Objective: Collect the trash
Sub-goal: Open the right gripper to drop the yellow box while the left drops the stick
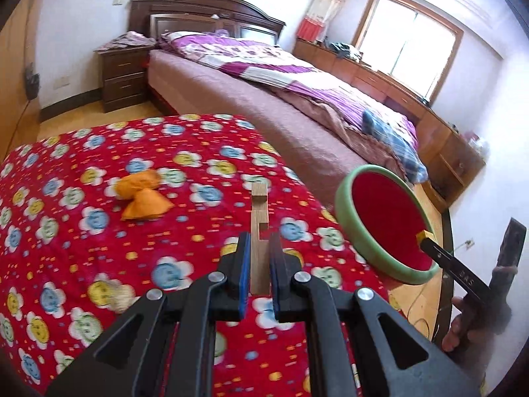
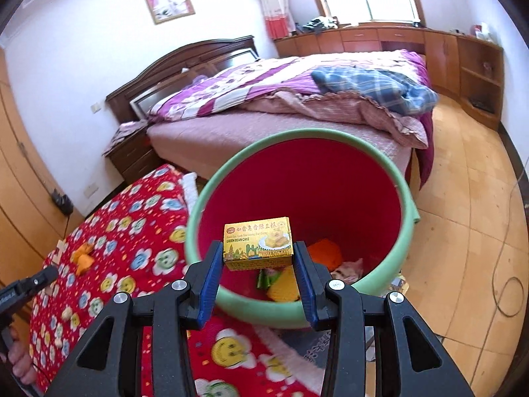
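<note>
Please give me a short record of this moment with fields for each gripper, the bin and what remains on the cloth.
left gripper: shut on a notched wooden piece
right gripper: shut on a yellow green bean cake box, held above the bin's mouth
bin: green rim, red inside, wrappers at the bottom
floral cloth: an orange wrapper lies on it

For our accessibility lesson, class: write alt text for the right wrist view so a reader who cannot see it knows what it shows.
The right tongs grip a small yellow cardboard green bean cake box over the open mouth of a red bin with a green rim, which already holds an orange item and wrappers. A red flowered cloth lies to the left, a bed behind.
</note>
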Available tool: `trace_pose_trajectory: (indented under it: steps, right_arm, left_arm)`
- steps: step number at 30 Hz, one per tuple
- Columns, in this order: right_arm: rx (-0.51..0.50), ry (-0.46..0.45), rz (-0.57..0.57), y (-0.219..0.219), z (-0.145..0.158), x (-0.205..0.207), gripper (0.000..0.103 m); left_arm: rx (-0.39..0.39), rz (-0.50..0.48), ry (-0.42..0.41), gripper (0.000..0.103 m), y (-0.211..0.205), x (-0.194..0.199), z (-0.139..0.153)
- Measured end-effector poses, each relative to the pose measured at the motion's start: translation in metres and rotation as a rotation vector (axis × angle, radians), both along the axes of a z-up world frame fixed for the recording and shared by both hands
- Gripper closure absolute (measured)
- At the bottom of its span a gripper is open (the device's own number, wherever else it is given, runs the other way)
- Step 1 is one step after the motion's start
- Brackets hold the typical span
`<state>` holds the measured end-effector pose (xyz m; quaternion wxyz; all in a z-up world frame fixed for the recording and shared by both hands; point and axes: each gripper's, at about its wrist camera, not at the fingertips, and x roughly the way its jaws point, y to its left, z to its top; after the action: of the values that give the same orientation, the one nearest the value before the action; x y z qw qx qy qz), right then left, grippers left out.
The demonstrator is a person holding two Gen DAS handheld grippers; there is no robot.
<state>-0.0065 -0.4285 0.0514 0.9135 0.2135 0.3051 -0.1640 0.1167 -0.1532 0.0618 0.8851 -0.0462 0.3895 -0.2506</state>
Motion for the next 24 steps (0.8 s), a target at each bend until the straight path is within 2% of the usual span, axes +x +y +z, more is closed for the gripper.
trace_pose_trajectory:
  steps: [5, 24]
  right_arm:
    - [0.036, -0.015, -0.018, -0.018, -0.004, -0.003, 0.059]
    - [0.062, -0.071, -0.061, -0.049, -0.005, -0.03, 0.055]
  left_arm:
    - [0.017, -0.059, 0.006, 0.093, -0.033, -0.002, 0.001]
    - [0.077, -0.285, -0.001, 0.093, -0.151, -0.013, -0.004]
